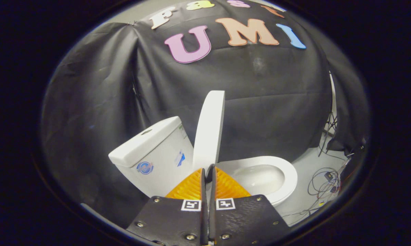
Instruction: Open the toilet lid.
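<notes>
Gripper [208, 171] fingers pressed together, tips hiding base of raised toilet lid [209, 130]; contact unclear.

Dim booth; soft light on the white toilet [205, 150], fisheye bending at the edges, slight haze.

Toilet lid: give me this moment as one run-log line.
lid: raised, near upright beside tank | seat: down, bowl open | tongs: shut, nothing held, just short of lid base | floor cables: beyond bowl
</notes>
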